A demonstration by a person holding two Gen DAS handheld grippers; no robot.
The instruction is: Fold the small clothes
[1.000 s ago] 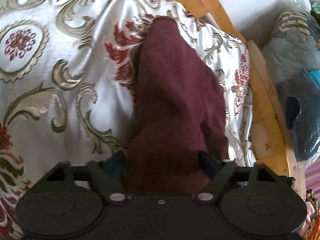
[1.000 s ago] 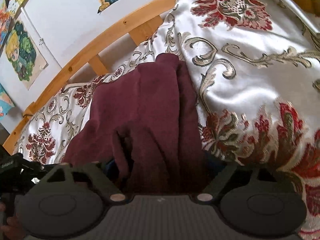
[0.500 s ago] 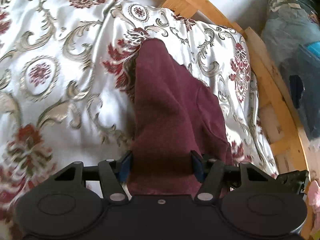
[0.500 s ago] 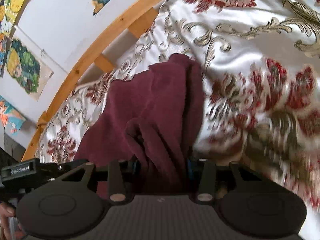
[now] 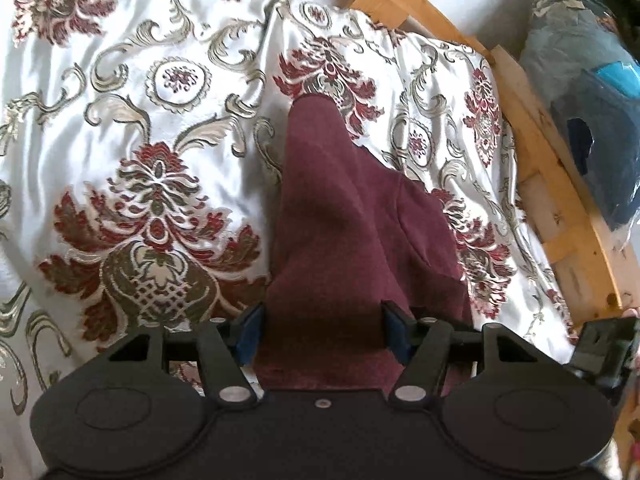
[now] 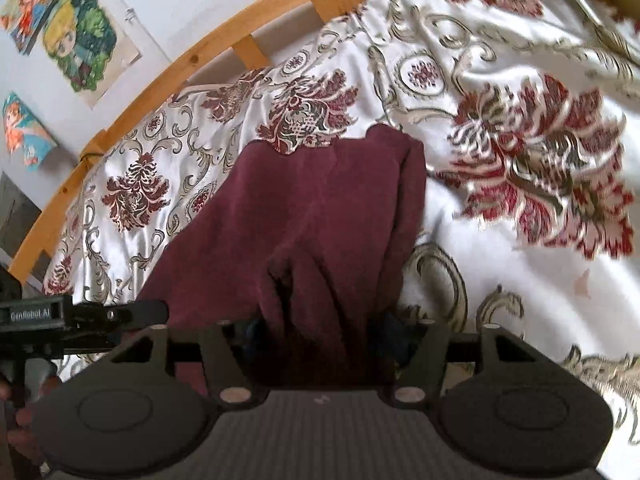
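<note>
You are holding the maroon garment (image 5: pixel 352 216) with both tools over the patterned bedspread (image 5: pixel 152 128); your left gripper (image 5: pixel 324 330) is pinching one near edge of it, the cloth filling the gap between its blue-padded fingers (image 5: pixel 250 330); your right gripper (image 6: pixel 324 332) is pinching a bunched, creased fold (image 6: pixel 304 280) of the same garment, its fingers pressing in from both sides. The garment is running away from both grippers and its far end is resting on the bedspread, touching a red floral motif (image 6: pixel 308 108); in the right wrist view the cloth is spreading wide to the left of the bunched fold, toward the wooden bed rail (image 6: pixel 168 76). Beyond that rail, cartoon posters (image 6: pixel 76 36) are hanging on the wall; in the left wrist view, a plastic-wrapped bundle (image 5: pixel 592 92) is sitting past the rail, well apart from the garment.
</note>
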